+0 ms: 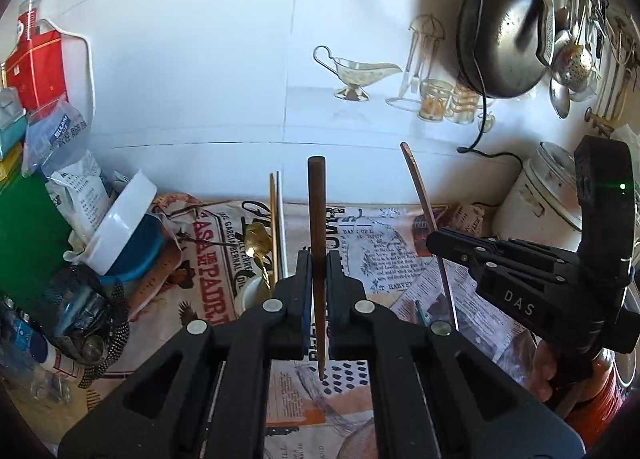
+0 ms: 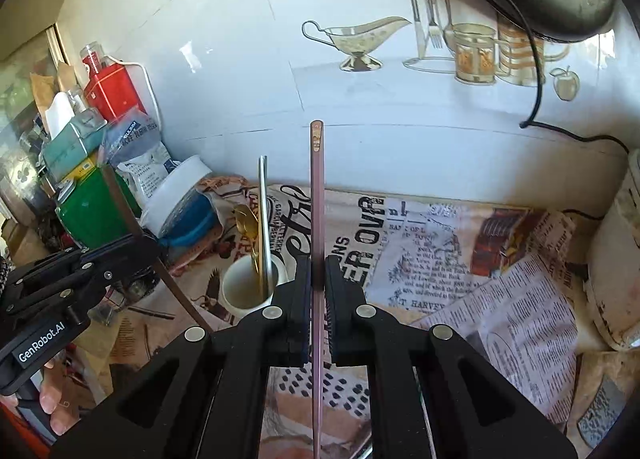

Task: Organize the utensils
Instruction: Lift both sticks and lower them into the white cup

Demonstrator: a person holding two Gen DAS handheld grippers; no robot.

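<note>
White wall tiles printed with a gravy boat and glasses back a cluttered tabletop [image 2: 440, 243] covered in newsprint-patterned cloth, and that is where your work sits.

Your left gripper [image 1: 319, 271] is clamped on a dark brown wooden chopstick [image 1: 316, 219], which stands nearly upright between the pads, thick end up and pointed tip hanging below them. Your right gripper [image 2: 318, 275] is clamped the same way on a slim pinkish chopstick [image 2: 317, 195] with a small decorated top, which also runs well above and below the pads. Both sticks are clear of the cloth.

Your target looks to be the small white ceramic cup [image 2: 250, 287], just ahead and to the left of the right gripper, and just left of the left gripper's pads in its own view. Already standing in it are a gold-coloured spoon [image 2: 245, 219] and a silver-coloured chopstick or straw-like rod [image 2: 264, 219]; I can't tell which. So part of the sorting appears done: at least two pieces are in the cup.

What seems left for you is to bring both held chopsticks over the cup's mouth and drop them in tip down. Whether other loose utensils remain on the cloth, these views don't make clear, since the grippers hide much of the near tabletop.
</note>
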